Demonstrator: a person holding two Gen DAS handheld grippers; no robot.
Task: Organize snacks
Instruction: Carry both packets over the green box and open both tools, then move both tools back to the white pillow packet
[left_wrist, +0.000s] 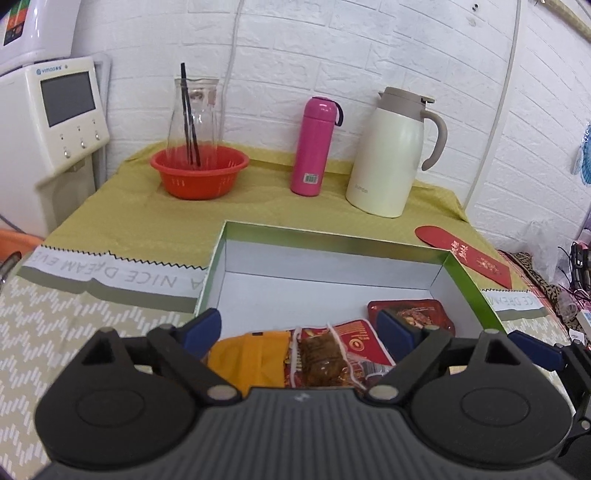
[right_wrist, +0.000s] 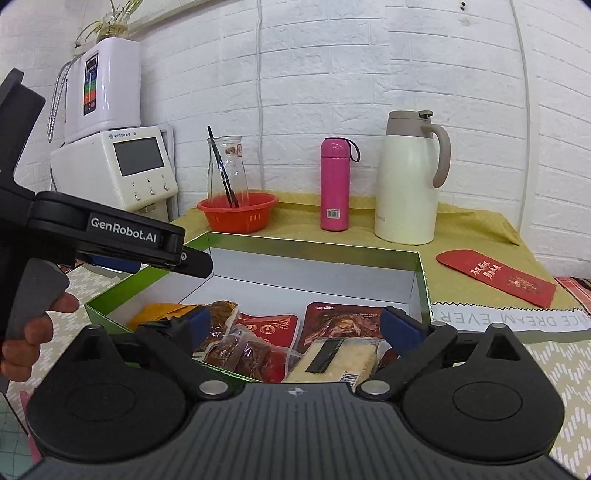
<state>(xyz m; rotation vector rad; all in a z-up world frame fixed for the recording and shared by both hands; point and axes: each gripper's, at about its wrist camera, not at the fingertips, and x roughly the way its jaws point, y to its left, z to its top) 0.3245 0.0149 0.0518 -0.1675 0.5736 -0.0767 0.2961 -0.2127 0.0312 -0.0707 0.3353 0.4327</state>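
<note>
Nearest, both tongs stand spread wide over the front of the box with nothing pinched: the left tongs (left_wrist: 301, 328) hang above an orange-yellow soft packet (left_wrist: 251, 360) and a clear-wrapped brown snack bar (left_wrist: 321, 360), while the right tongs (right_wrist: 295, 325) hover over a pale cream cracker pack with a black label (right_wrist: 332, 360). A person's hand (right_wrist: 26, 332) grips the left tool's handle at the edge of the right view. The snacks all lie loose in the near end of the shallow green-walled, white-lined cardboard box (left_wrist: 332, 240), beside two red foil trays of dark meat (right_wrist: 340, 321), which suggests they have been dropped in and now wait to be straightened. The far half of the box is bare, leaving room to spread them. Beyond, on the olive-clothed tabletop (left_wrist: 258, 206), a red envelope with gold writing (left_wrist: 465, 258) lies flat, and an orange plastic colander holding a glass carafe (left_wrist: 199, 173), a pink flask (left_wrist: 314, 147) and a cream jug (left_wrist: 391, 155) stand along the wall, clear of the work
</note>
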